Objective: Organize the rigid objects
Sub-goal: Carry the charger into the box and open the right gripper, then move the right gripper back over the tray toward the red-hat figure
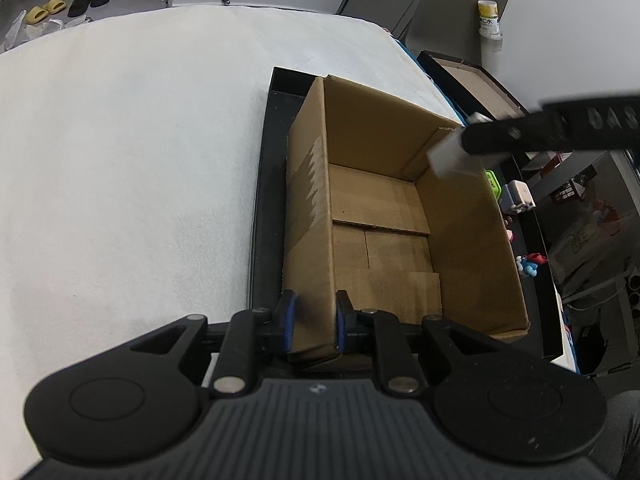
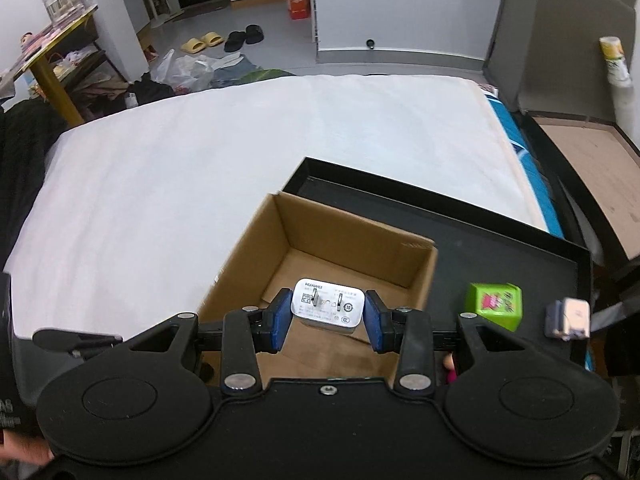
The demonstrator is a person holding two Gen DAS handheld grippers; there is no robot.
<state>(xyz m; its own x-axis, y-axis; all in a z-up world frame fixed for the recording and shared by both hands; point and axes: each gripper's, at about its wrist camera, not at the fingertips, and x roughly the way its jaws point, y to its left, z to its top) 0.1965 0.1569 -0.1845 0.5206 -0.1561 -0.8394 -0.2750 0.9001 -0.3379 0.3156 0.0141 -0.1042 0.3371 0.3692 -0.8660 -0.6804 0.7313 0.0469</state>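
An open brown cardboard box (image 1: 400,216) stands in a black tray (image 1: 266,200) on a white-covered bed. My left gripper (image 1: 316,320) is shut on the box's near left wall, one blue pad on each side. My right gripper (image 2: 327,318) is shut on a white Huawei charger (image 2: 329,307) with its prongs facing the camera, held above the box (image 2: 344,248). In the left wrist view that charger (image 1: 450,156) hangs over the box's far right corner at the tip of the right gripper's black fingers. The box looks bare inside.
On the tray (image 2: 500,248) right of the box lie a green cube (image 2: 495,305) and a small white-grey block (image 2: 570,317); several small toys (image 1: 520,200) show there too. A bottle (image 1: 489,16) stands on a side unit. Slippers (image 2: 202,42) lie on the floor beyond the bed.
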